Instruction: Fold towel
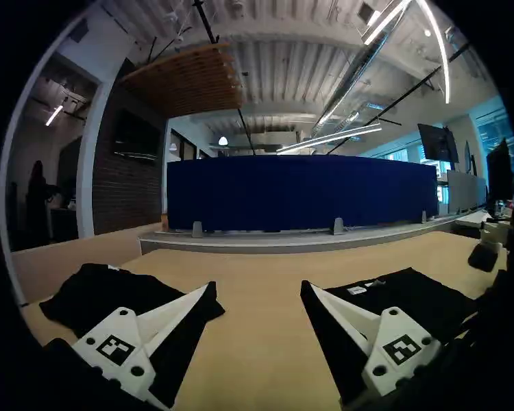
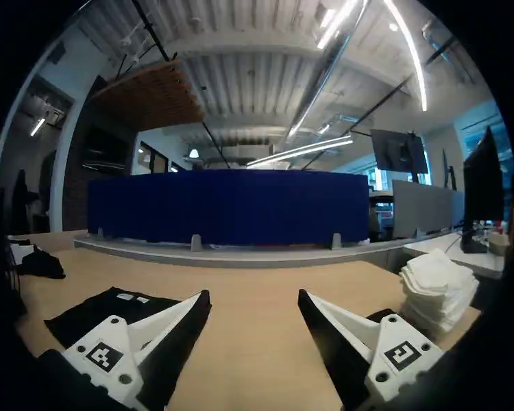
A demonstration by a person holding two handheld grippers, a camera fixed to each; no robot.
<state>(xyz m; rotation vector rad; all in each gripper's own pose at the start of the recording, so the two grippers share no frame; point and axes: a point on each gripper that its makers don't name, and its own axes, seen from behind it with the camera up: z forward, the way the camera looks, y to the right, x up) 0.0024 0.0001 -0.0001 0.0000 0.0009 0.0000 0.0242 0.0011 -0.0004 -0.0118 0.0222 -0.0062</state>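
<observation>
**Fig.** The left tool point(image 1: 255, 286) and the right tool point(image 2: 253, 293), each with fingers spread and gripping nothing, hover low over the desk point(image 1: 271, 260). The white towels point(image 2: 438, 288) sit stacked just right of the right tool, probably finished work set aside. One black cloth point(image 1: 92, 288) lies flat below the left tool's left finger, and another black cloth point(image 1: 421, 294) below its right finger. These are probably laid out for folding, which would explain the spread, ready stance.

A blue partition point(image 1: 301, 192) stands behind the wooden table point(image 1: 260, 322) (a dark monitor point(image 2: 482, 188) off to one side).
</observation>
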